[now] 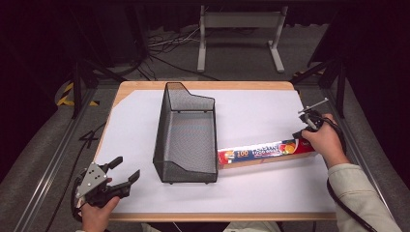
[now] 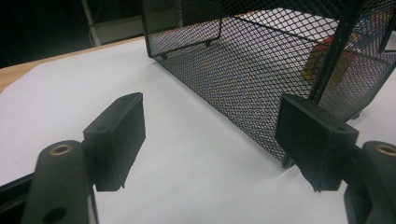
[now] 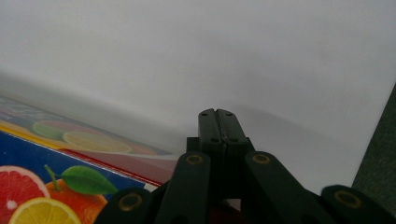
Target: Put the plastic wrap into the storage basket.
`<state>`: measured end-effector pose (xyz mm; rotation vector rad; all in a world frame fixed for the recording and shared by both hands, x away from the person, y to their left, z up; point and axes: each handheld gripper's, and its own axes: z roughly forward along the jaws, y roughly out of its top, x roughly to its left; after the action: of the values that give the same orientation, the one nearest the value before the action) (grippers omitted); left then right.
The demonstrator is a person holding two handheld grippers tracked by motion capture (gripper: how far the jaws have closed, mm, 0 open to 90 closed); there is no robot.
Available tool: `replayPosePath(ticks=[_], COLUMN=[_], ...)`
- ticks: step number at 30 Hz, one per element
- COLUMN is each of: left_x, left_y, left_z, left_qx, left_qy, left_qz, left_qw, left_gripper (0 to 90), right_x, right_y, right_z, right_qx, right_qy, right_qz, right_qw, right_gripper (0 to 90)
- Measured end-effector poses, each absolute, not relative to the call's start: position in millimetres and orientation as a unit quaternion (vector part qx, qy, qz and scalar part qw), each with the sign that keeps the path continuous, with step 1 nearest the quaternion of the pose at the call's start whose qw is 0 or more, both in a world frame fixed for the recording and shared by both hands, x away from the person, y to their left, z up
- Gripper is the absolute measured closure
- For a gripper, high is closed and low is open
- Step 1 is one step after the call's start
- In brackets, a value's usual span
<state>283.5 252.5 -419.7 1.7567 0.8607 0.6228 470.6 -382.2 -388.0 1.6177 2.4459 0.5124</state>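
Our right gripper [image 3: 218,116], jaws pressed together, sits at the long fruit-printed cardboard box [image 1: 263,152]; the black mesh basket [image 1: 186,166] awaits it.

left gripper [image 1: 126,169]: black body; a grey three-cornered plate with dark screw holes is carried on top.
left gripper jaws: two flat, rectangular black pads are seen in the left gripper view, each arm fitted with a brass-ringed pivot.
right gripper [image 3: 218,122]: black linkage arms; four brass-ringed pivots are counted in the right gripper view.
cable [image 1: 349,209]: black, trailed from the right gripper.
sleeve [image 1: 360,195]: pale beige, worn beside the cable.
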Motion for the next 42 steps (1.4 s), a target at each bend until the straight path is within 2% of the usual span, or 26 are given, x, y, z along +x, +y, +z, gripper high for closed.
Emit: replayPosePath(ticks=[2, 7, 22, 29, 32, 34, 37, 42], left_x=[283.0, 282.9, 285.4, 286.1, 286.9, 287.2, 287.9, 288.0], left_y=[252.6, 252.8, 249.2, 248.7, 248.2, 248.0, 248.1, 247.1], left_z=[-419.4, -419.5, -420.0, -420.0, -420.0, -420.2, -420.2, -419.9], left_qx=[0.73, 0.729, 0.732, 0.73, 0.732, 0.733, 0.733, 0.732], left_qy=[0.359, 0.36, 0.358, 0.36, 0.357, 0.358, 0.357, 0.357], left_qz=[0.261, 0.26, 0.258, 0.256, 0.258, 0.256, 0.258, 0.257], left_qw=[0.519, 0.521, 0.52, 0.521, 0.52, 0.519, 0.518, 0.521], left_gripper=[25.2, 25.2, 25.2, 25.2, 25.2, 25.2, 25.2, 25.2], right_x=[469.1, 460.4, 408.2, 400.0, 399.2, 398.0, 395.0, 390.5], right_y=[-382.5, -382.4, -391.6, -392.8, -391.1, -389.2, -384.8, -378.1], right_z=[-390.0, -388.6, -387.0, -388.9, -388.8, -385.5, -379.1, -370.5], right_qx=[0.545, 0.544, 0.539, 0.514, 0.495, 0.48, 0.455, 0.412], right_qy=[0.821, 0.823, 0.83, 0.842, 0.85, 0.851, 0.854, 0.852], right_qz=[0.152, 0.146, 0.141, 0.157, 0.168, 0.198, 0.232, 0.302], right_qw=[0.068, 0.071, 0.027, 0.039, 0.066, 0.079, 0.098, 0.113], right_gripper=[90.0, 90.0, 90.0, 90.0, 84.5, 75.2, 66.3, 36.9])
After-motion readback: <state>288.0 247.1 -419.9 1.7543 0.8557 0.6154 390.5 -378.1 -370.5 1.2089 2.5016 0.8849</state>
